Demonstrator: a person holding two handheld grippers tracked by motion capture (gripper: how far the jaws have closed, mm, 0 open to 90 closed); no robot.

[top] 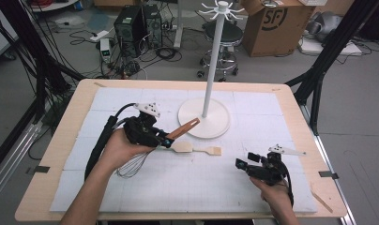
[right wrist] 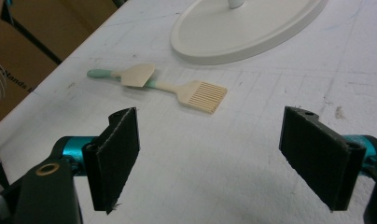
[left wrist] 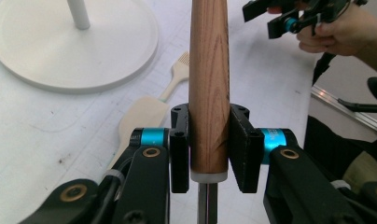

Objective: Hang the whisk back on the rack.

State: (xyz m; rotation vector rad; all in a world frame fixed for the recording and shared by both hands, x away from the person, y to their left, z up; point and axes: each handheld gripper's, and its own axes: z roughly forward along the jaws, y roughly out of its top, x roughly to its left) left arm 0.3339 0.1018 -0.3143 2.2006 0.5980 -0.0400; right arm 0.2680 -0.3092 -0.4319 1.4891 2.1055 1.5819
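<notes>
My left gripper (top: pixel 166 140) is shut on the brown wooden handle (top: pixel 185 127) of a wire whisk; the wires (top: pixel 131 166) hang below the hand. In the left gripper view the handle (left wrist: pixel 209 84) stands clamped between both pads of the gripper (left wrist: pixel 209 119). On the white mat lie a cream spatula (top: pixel 182 146) and a cream brush (top: pixel 212 150), just right of the left gripper. My right gripper (top: pixel 241 164) hovers open at the front right, nothing between its pads (right wrist: pixel 116 154). The spatula (right wrist: pixel 137 74) and brush (right wrist: pixel 200 95) lie ahead of it.
A white hook stand rises from a round base (top: pixel 220 126) at the middle back of the mat, its pole (top: pixel 213 61) tall. The wooden table edge (top: pixel 61 140) frames the mat. Beyond stand a stool (top: pixel 223 35), a cardboard box (top: pixel 276 26) and computer towers (top: pixel 131 26).
</notes>
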